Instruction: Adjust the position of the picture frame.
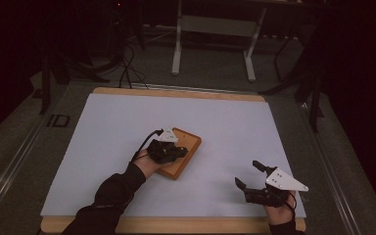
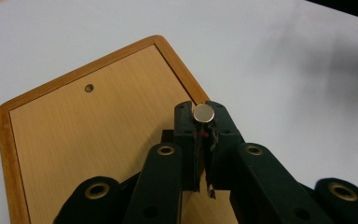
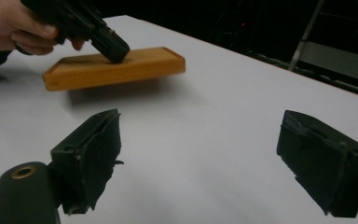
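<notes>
One slip worries me: left gripper [image 2: 204, 122] clenched on a small metal disc [image 2: 203, 113] above the wooden board [image 2: 88, 140]; it could drop; right gripper [image 3: 205, 163] gapes, idle.

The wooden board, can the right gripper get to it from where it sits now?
Probably yes: the right gripper has open jaws and bare white table between it and the wooden board, though the left gripper already sits over it.

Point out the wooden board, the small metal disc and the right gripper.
wooden board [image 2: 88, 140], left gripper view, on its pale top face
small metal disc [image 2: 203, 113], left gripper view, on its round face
right gripper [image 3: 200, 161], right gripper view, midway between its open jaws
</notes>
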